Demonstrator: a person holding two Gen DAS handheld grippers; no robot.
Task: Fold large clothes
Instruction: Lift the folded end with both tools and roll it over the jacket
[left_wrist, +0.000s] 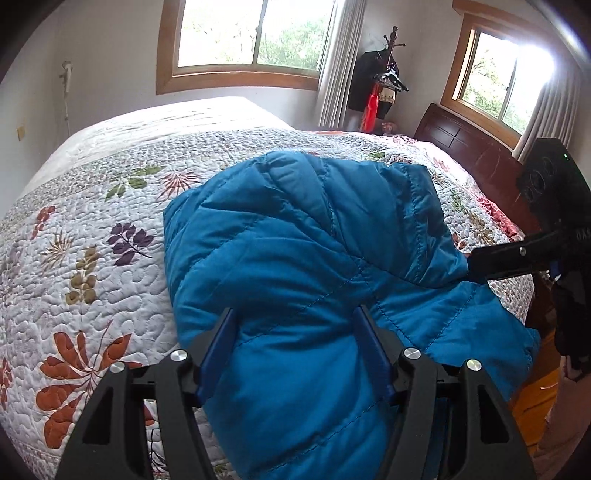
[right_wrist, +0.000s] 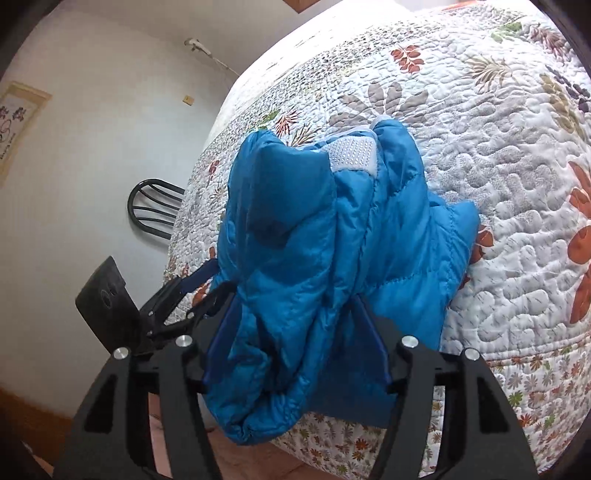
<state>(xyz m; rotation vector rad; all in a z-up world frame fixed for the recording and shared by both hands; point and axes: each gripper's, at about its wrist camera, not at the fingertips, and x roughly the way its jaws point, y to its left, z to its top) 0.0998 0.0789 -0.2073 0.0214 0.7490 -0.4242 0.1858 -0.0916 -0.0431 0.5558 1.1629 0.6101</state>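
Note:
A blue quilted puffer jacket (left_wrist: 295, 221) lies bunched on the floral bedspread (left_wrist: 92, 229), with its near part over the bed's edge. My left gripper (left_wrist: 299, 332) is shut on a thick fold of it, fabric filling the gap between both fingers. My right gripper (left_wrist: 471, 264) comes in from the right and pinches the jacket's right edge. In the right wrist view the jacket (right_wrist: 314, 221) bulges up between the right gripper's (right_wrist: 295, 332) fingers, showing a pale dotted lining patch (right_wrist: 354, 155). The left gripper (right_wrist: 208, 286) holds the jacket's left side there.
The bed fills most of both views, with a dark wooden headboard (left_wrist: 465, 147) at the right. A coat stand (left_wrist: 384, 85) with hanging clothes stands in the corner between two windows. A black chair (right_wrist: 155, 206) stands by the wall past the bed. Wooden floor (left_wrist: 535, 406) lies below the bed's edge.

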